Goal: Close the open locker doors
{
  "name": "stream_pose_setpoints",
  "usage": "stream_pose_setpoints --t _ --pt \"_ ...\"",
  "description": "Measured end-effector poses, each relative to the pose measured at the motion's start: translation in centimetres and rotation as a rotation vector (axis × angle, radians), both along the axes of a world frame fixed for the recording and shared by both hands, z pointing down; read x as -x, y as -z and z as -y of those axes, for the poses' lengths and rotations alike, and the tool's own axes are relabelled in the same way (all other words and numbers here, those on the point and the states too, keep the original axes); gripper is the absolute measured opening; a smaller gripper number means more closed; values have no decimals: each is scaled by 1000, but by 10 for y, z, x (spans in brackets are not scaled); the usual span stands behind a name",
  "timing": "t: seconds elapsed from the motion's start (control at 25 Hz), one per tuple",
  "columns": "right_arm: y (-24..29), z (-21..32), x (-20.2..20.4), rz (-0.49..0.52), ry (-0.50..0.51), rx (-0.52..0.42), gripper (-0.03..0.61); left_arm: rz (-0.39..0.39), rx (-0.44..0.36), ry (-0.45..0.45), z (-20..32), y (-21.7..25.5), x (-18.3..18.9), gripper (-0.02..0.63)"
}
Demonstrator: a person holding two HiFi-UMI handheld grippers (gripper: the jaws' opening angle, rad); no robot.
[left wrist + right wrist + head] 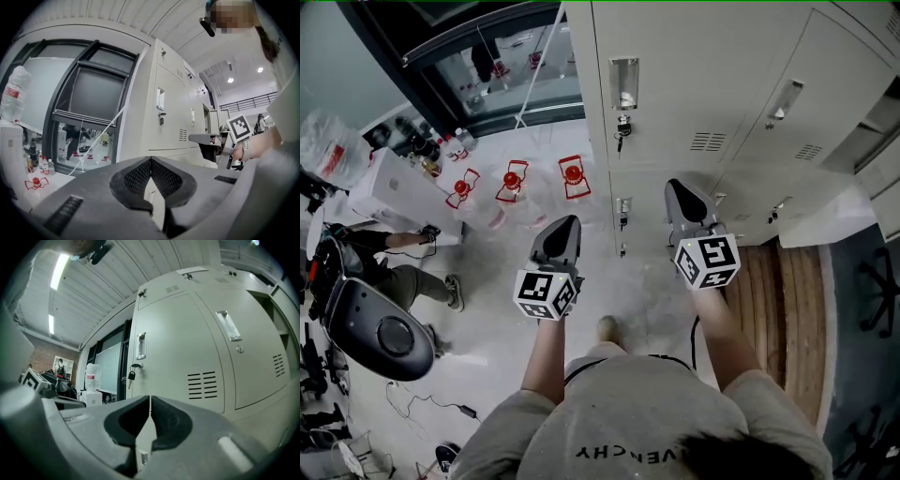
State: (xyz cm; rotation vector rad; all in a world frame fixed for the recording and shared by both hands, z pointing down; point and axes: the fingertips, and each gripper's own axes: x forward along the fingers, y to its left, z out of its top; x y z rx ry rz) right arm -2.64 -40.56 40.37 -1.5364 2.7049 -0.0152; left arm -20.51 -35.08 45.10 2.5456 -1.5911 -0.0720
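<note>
A bank of pale grey lockers (pixel 694 84) stands in front of me. The left upper door (pixel 173 366) is flush, with a key (pixel 131 375) hanging in its lock. The upper door to its right (pixel 825 84) stands ajar, and shelves (pixel 281 324) show behind it. A lower door (pixel 825 217) also swings out. My left gripper (pixel 567 223) is shut and empty, a little short of the lockers. My right gripper (pixel 680 187) is shut too, with nothing between its jaws, and is close to the lower left door. Each gripper view shows its own jaws meeting, left (pixel 151 160) and right (pixel 150 398).
A person (pixel 394 272) sits on the floor at the left beside a white table (pixel 389 192) with bottles. Red-topped objects (pixel 514 178) lie on the floor near a dark-framed window (pixel 93 93). Wooden flooring (pixel 787 309) and an office chair (pixel 877 281) are at the right.
</note>
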Motion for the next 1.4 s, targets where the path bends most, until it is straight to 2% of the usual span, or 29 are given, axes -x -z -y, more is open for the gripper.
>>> stream_pose_setpoints --t 0.56,1.04,1.4 --pt "16 -89 -113 64 107 10 -2 15 -44 82 -77 27 -92 -2" --pt "26 -177 -170 78 193 -22 -2 5 -75 138 -153 45 -145 -2" --pt "21 -225 -197 62 242 -5 -2 10 -60 155 -206 42 -177 -2"
